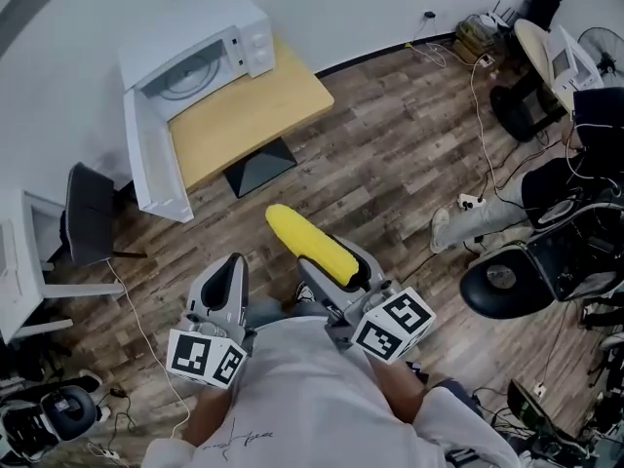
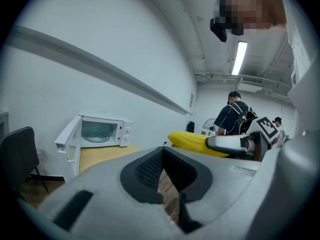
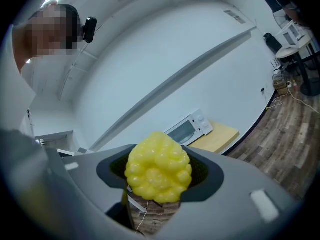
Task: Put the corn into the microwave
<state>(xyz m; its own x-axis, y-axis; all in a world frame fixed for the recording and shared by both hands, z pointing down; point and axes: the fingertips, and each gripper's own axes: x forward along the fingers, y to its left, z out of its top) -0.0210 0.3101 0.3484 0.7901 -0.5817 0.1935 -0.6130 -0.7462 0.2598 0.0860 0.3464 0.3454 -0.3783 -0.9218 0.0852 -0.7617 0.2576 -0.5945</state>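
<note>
right gripper (image 1: 336,266) — clamps corn (image 1: 292,230) | left gripper (image 1: 230,269) — closed, empty | microwave (image 1: 210,37) open

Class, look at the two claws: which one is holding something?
The right claw: its jaws are closed on the yellow corn, which sticks out ahead of them. The left claw has its jaws together on nothing.

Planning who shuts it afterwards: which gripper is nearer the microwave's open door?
Left. The left gripper hangs short of the door, slightly right of it; the right gripper, holding the corn, is farther right.
</note>
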